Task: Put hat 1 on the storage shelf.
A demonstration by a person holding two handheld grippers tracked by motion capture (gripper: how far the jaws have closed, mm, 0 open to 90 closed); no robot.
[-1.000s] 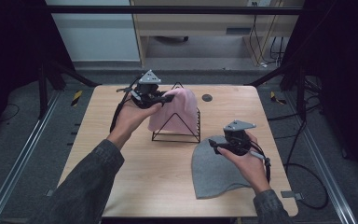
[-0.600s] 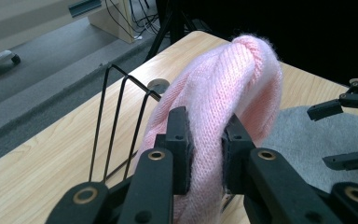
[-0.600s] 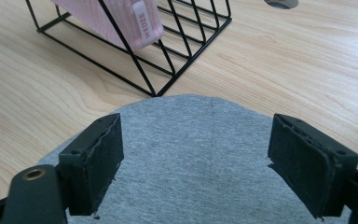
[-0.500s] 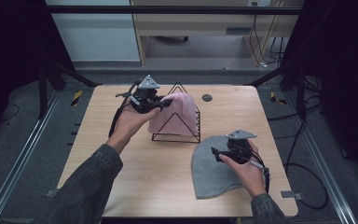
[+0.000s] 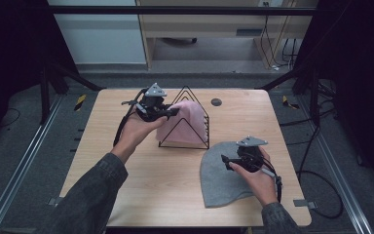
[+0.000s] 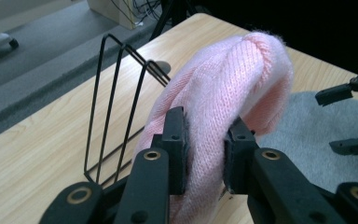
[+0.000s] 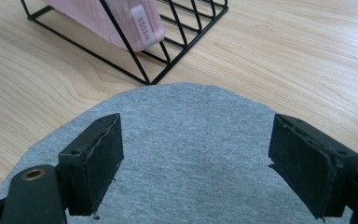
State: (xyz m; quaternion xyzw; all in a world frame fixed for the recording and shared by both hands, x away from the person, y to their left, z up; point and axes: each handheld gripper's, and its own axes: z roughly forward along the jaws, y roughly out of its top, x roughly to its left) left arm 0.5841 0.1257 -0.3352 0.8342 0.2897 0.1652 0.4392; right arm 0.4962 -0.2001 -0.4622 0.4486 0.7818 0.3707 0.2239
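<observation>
The left tool point(image 6: 204, 149) is clamped on a fold of the pink knit hat point(image 6: 233, 88), its two pads pressing the bunched wool from either side. The hat sits in the black wire rack point(image 5: 187, 119), draped against the triangular wires, and the left tool meets it at the rack's left end, held by the person's left hand point(image 5: 136, 129). The right tool point(image 7: 196, 163) stands with its jaws spread wide and nothing between the pads; the jaws have just been opening. It hangs low over the grey hat point(image 5: 224, 178), which lies flat on the bench point(image 5: 102, 161) just in front of the rack and to its right, its rounded crown nearly touching the rack's base wire. A pink label point(image 7: 141, 21) on the pink hat's cuff pokes through the rack's near side.
</observation>
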